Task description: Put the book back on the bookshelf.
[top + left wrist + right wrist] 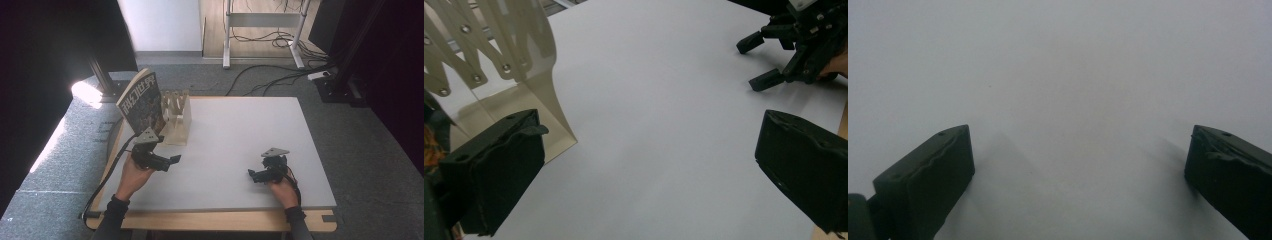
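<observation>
The flat white table top (240, 145) is looking smooth and matt, its pale wooden edge (215, 220) showing bare grain-coloured board. The cream accordion-style plastic rack (499, 60) is shining faintly — a semi-gloss finish, pinned with small metal rivets. The colourful paperback book (142, 102) is catching light on a glossy paper cover. Both grippers' black jaws are appearing matt (moulded plastic, slightly ridged). Grey floor carpet (380, 150) is looking rough.

Your left gripper (171, 161) sits low at the left, jaws spread wide and pointing right, your forearm angling in from below. Your right gripper (252, 175) rests low at the right, jaws equally wide, aimed left.
</observation>
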### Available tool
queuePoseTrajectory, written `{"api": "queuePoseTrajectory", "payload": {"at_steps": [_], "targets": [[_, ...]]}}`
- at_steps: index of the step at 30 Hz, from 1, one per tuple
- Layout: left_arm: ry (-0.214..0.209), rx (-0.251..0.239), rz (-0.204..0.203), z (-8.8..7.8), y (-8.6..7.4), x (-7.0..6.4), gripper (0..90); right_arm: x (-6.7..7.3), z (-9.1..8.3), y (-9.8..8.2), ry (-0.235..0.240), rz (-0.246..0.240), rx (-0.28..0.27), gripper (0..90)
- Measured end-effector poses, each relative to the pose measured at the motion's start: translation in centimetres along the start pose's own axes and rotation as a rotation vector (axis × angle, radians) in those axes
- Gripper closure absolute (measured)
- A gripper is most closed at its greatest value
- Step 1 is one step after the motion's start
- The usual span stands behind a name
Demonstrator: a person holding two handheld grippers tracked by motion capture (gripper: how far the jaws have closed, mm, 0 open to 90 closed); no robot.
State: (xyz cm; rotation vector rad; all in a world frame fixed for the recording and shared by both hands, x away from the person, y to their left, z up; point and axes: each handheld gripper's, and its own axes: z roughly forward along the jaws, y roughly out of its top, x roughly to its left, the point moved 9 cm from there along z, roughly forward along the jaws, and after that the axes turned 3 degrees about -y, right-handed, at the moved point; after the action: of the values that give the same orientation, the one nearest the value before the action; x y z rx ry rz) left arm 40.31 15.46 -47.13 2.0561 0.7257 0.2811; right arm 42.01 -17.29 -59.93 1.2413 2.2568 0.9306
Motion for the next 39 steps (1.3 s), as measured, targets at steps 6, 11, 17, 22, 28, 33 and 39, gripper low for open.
{"api": "queuePoseTrajectory", "payload": {"at_steps": [6, 11, 17, 22, 28, 33, 39], "targets": [[-0.001, 0.025, 0.02, 1.4, -0.6, -0.4, 0.0, 0.0, 0.0, 0.0, 0.0, 0.0, -0.001, 0.0], [-0.008, 0.044, 0.048, 2.5, -1.4, -0.8, 0.0, 0.0, 0.0, 0.0, 0.0, 0.0, -0.001, 0.0], [-0.023, 0.063, 0.053, 4.0, -2.5, -1.0, 0.0, 0.0, 0.0, 0.0, 0.0, -0.001, -0.001, 0.0], [-0.045, 0.072, 0.039, 5.1, -3.5, -1.3, 0.0, 0.0, 0.0, 0.0, -0.001, -0.001, -0.001, 0.0], [-0.06, 0.097, 0.05, 6.1, -4.7, -1.6, 0.0, 0.0, 0.0, 0.0, -0.001, -0.001, -0.002, 0.0], [-0.067, 0.11, 0.045, 6.8, -5.7, -1.7, 0.0, 0.0, 0.0, 0.0, -0.001, -0.001, -0.002, 0.0], [-0.059, 0.138, 0.034, 7.6, -7.1, -1.5, 0.0, 0.0, 0.0, 0.0, -0.001, -0.001, -0.002, 0.0]]}}
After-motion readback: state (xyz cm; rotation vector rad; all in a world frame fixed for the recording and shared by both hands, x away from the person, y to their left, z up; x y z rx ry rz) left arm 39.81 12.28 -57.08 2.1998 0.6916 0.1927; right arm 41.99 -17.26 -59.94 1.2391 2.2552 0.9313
